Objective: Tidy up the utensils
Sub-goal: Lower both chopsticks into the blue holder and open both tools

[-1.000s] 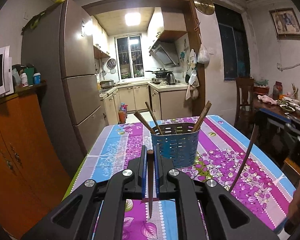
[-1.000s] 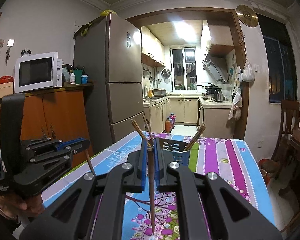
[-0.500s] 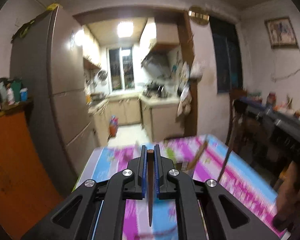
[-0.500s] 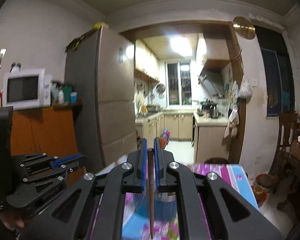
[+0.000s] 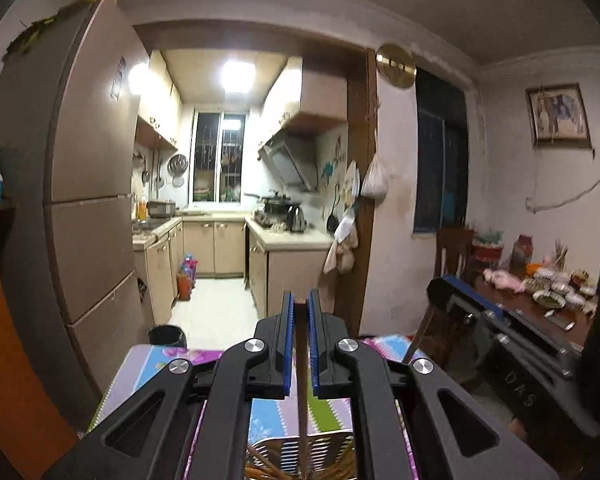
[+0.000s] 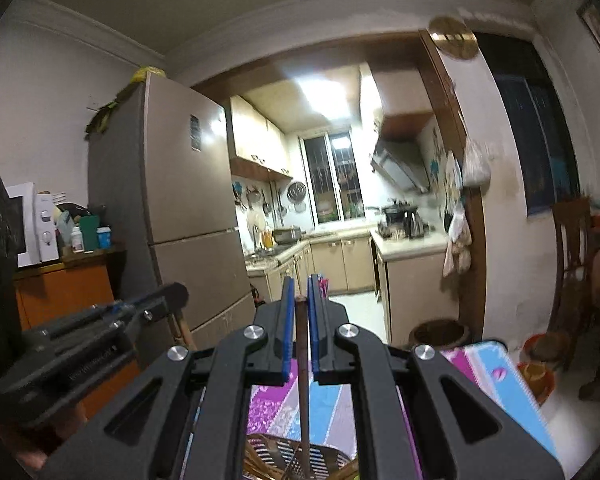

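Both grippers are nearly closed, the left gripper clamping a chopstick and the right gripper another chopstick, each hanging tip-down over the holder on the table.

Embossed on the black body of the right gripper, seen from the left wrist: the letters "DAS". Dark label on the refrigerator door and lettering on the left gripper body too blurred to read
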Demonstrator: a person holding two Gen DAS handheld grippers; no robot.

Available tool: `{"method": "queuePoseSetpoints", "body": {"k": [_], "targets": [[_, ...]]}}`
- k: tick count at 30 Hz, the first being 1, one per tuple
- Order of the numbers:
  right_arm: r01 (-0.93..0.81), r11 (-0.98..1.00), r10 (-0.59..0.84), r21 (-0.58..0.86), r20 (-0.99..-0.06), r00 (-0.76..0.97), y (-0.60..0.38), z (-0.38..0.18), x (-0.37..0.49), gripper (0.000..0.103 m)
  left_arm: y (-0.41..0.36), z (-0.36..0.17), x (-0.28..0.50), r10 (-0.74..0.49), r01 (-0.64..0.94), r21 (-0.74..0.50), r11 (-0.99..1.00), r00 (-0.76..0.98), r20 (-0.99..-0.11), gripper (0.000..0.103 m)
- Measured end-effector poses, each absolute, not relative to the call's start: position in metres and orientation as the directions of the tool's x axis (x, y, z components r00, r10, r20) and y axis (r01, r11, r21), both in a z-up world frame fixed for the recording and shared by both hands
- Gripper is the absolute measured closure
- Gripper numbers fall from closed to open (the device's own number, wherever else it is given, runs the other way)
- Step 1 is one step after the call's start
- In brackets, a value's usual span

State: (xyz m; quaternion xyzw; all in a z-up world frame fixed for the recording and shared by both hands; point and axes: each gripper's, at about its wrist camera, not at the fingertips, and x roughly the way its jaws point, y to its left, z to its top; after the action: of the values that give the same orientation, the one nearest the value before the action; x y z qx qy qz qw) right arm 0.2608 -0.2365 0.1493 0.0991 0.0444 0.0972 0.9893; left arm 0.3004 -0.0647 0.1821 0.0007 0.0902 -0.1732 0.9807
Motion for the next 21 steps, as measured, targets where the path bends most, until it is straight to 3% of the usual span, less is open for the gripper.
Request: {"method": "queuePoseSetpoints", "body": {"k": [8, 10, 11, 12, 13, 15, 20, 21], "targets": [[-0.157, 0.958, 0.203, 0.238, -0.187, 0.961, -0.234, 0.087, 0.285, 0.096, -0.065, 0.114, 0.334, -0.318, 0.324, -0.021, 0.946, 0.912, -0.257, 0.095], [-0.153, 0.960, 0.201, 0.234, -0.201, 0.959, -0.233, 0.082, 0.284, 0.084, -0.062, 0.107, 0.335, -0.320, 0.323, -0.033, 0.946, 0.909, -0.269, 0.094], [-0.142, 0.964, 0.188, 0.225, -0.199, 0.962, -0.234, 0.081, 0.281, 0.059, -0.061, 0.106, 0.335, -0.313, 0.317, -0.031, 0.948, 0.911, -0.269, 0.089], [-0.127, 0.968, 0.168, 0.216, -0.185, 0.968, -0.236, 0.083, 0.275, 0.039, -0.057, 0.107, 0.331, -0.300, 0.303, -0.027, 0.953, 0.918, -0.261, 0.076], [-0.120, 0.970, 0.155, 0.211, -0.157, 0.975, -0.241, 0.088, 0.264, 0.037, -0.054, 0.113, 0.324, -0.284, 0.286, -0.029, 0.958, 0.928, -0.242, 0.067], [-0.111, 0.977, 0.133, 0.180, -0.115, 0.984, -0.248, 0.097, 0.244, 0.030, -0.042, 0.126, 0.309, -0.272, 0.269, -0.042, 0.962, 0.944, -0.187, 0.029], [-0.001, 0.992, 0.002, 0.130, -0.004, 1.000, -0.279, 0.119, 0.175, 0.005, -0.018, 0.166, 0.250, -0.204, 0.204, -0.006, 0.979, 0.978, -0.052, 0.018], [0.031, 0.992, -0.033, 0.124, 0.011, 0.999, -0.285, 0.124, 0.158, 0.005, -0.012, 0.173, 0.232, -0.185, 0.185, 0.003, 0.983, 0.983, -0.021, 0.009]]}}
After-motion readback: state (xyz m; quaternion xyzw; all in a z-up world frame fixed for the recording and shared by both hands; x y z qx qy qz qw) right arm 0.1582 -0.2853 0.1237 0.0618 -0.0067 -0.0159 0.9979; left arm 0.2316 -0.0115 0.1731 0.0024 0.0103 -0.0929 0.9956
